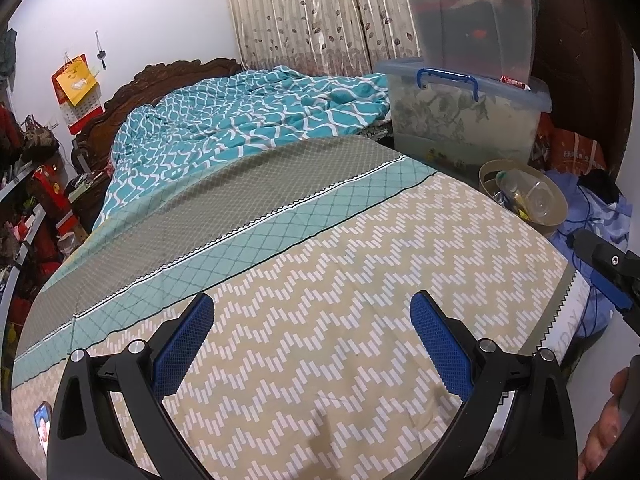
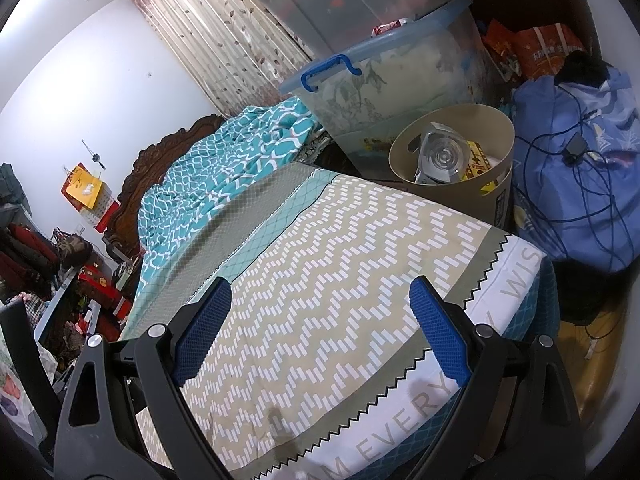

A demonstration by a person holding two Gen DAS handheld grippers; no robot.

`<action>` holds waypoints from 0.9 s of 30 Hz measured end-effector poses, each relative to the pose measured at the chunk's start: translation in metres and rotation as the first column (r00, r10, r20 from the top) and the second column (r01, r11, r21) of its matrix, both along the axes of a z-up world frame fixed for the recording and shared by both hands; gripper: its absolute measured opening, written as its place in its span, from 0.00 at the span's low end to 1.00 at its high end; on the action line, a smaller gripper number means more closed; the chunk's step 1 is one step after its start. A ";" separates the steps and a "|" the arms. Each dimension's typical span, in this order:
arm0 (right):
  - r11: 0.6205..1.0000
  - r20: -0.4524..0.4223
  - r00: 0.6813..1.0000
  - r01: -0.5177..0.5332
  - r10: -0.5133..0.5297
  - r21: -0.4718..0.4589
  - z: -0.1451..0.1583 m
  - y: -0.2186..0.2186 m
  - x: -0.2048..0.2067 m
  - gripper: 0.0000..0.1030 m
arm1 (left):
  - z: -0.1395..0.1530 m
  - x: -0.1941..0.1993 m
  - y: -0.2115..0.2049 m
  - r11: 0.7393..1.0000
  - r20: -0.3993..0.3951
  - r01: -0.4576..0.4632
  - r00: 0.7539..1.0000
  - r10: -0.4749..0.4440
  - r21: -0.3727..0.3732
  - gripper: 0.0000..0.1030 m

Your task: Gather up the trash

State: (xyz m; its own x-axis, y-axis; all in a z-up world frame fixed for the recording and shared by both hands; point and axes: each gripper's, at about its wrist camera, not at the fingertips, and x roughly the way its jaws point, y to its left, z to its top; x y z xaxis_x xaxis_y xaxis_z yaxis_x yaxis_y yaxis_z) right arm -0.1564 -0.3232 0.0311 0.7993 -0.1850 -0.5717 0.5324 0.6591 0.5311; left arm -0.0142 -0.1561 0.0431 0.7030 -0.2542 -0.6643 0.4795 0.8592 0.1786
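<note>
A tan round bin (image 1: pixel 554 222) (image 2: pixel 502 136) stands by the bed's right side. It holds a clear plastic bottle (image 1: pixel 528 196) (image 2: pixel 442 158) and yellow wrappers (image 2: pixel 478 164). My left gripper (image 1: pixel 312 324) hovers open over the patterned bedsheet (image 1: pixel 320 300), with nothing between its blue pads. My right gripper (image 2: pixel 320 308) is open too, above the sheet's corner (image 2: pixel 360 280), a little short of the bin. The right gripper's finger (image 1: pixel 600 264) shows at the right edge of the left wrist view, with a hand (image 1: pixel 604 428) below it.
Two stacked clear storage boxes (image 1: pixel 468 116) (image 2: pixel 380 80) stand behind the bin. A blue cloth bundle with cables (image 2: pixel 576 184) and orange bags (image 2: pixel 536 52) lie to its right. A teal blanket (image 1: pixel 248 120) covers the bed's far end. Cluttered shelves (image 1: pixel 24 220) line the left. A phone (image 1: pixel 42 426) lies at bottom left.
</note>
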 end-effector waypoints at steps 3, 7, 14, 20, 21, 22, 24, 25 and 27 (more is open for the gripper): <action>1.000 -0.001 1.000 -0.002 0.002 0.003 -0.001 0.001 0.001 0.88 | -0.002 0.000 0.000 1.000 -0.002 -0.003 1.000 0.003 0.003 0.92; 1.000 -0.002 1.000 -0.004 0.004 0.004 -0.001 0.002 0.001 0.88 | -0.002 0.000 0.001 1.000 -0.002 -0.003 1.000 0.003 0.000 0.92; 1.000 -0.006 1.000 -0.010 0.010 0.007 -0.003 0.002 0.000 0.88 | -0.002 0.002 0.002 1.000 -0.011 -0.011 1.000 0.011 0.000 0.92; 1.000 -0.007 1.000 -0.010 0.010 0.010 -0.004 0.002 0.000 0.88 | -0.002 0.003 0.003 1.000 -0.015 -0.027 1.000 0.027 -0.001 0.92; 1.000 -0.007 1.000 -0.011 0.011 0.010 -0.004 0.001 0.000 0.88 | -0.002 0.003 0.003 1.000 -0.015 -0.026 1.000 0.026 -0.001 0.92; 1.000 -0.008 1.000 -0.011 0.012 0.010 -0.004 0.002 0.000 0.88 | -0.002 0.003 0.002 1.000 -0.015 -0.026 1.000 0.026 0.001 0.92; 1.000 -0.007 1.000 -0.011 0.011 0.011 -0.004 0.001 0.000 0.88 | -0.003 0.003 0.003 1.000 -0.014 -0.027 1.000 0.027 0.002 0.92; 1.000 -0.008 1.000 -0.010 0.011 0.011 -0.005 0.002 0.000 0.88 | -0.003 0.003 0.002 1.000 -0.015 -0.028 1.000 0.028 0.003 0.92; 1.000 -0.007 1.000 -0.011 0.011 0.011 -0.005 0.002 0.000 0.88 | -0.005 0.003 0.002 1.000 -0.017 -0.028 0.999 0.028 0.004 0.92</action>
State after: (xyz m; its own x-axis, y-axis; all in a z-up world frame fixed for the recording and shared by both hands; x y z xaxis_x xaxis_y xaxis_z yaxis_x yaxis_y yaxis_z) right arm -0.1565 -0.3217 0.0266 0.7968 -0.1700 -0.5798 0.5295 0.6586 0.5346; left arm -0.0115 -0.1536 0.0385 0.6984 -0.2320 -0.6771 0.4585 0.8714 0.1744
